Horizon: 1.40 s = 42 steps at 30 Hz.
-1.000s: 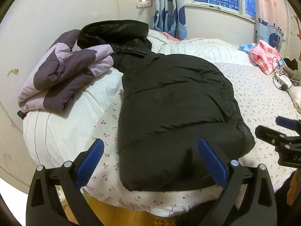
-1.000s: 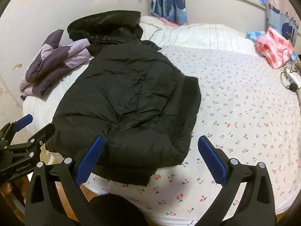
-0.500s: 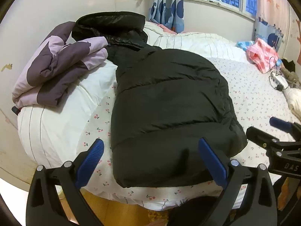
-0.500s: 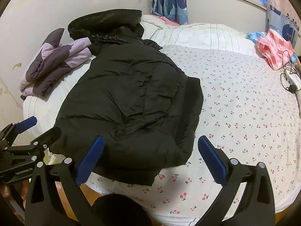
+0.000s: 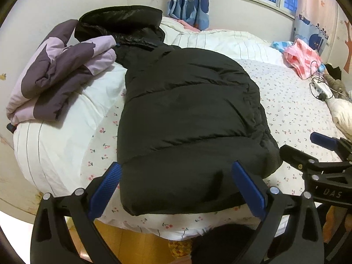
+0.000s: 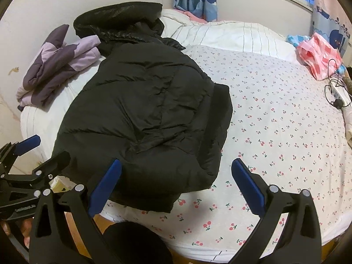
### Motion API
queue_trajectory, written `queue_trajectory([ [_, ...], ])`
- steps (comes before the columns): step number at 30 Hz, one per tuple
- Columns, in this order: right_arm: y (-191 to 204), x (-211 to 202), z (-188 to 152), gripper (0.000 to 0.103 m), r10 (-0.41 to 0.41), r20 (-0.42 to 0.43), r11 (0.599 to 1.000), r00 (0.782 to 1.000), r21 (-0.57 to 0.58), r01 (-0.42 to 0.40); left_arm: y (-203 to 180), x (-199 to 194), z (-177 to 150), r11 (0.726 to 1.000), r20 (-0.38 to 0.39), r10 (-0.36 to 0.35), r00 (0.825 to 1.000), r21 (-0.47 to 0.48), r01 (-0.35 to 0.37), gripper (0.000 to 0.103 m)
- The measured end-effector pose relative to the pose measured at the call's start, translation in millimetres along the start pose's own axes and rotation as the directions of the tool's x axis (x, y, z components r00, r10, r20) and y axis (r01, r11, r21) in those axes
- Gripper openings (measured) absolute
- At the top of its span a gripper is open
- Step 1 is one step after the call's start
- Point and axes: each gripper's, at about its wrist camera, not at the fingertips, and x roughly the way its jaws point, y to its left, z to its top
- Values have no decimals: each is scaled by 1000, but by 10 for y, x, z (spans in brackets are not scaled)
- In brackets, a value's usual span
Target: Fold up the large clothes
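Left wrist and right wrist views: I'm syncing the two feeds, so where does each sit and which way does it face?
Left wrist: on the left gripper, open at the bed's near edge, facing the black puffer jacket; right gripper at right.
Right wrist: on the right gripper, open, facing the cherry-print sheet; left gripper at left.
Shared: jacket, purple jacket, window.

Cherry-print sheet right of the black puffer jacket lay open for passage, while the purple jacket and wall blocked the left side.

Black puffer jacket, cherry-print white sheet, purple-and-lilac jacket.
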Motion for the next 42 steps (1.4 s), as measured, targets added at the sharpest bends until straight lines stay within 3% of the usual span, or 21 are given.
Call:
queue_trajectory([
  [12, -25, 167, -10, 97, -12, -60, 999, 998, -33, 10, 24, 137, 3, 1000, -79, 16, 997, 5, -16, 96],
  [42, -74, 283, 97, 97, 12, -100, 998, 995, -55, -17, 61, 278, 14, 999, -105, 50, 993, 12, -49, 96],
])
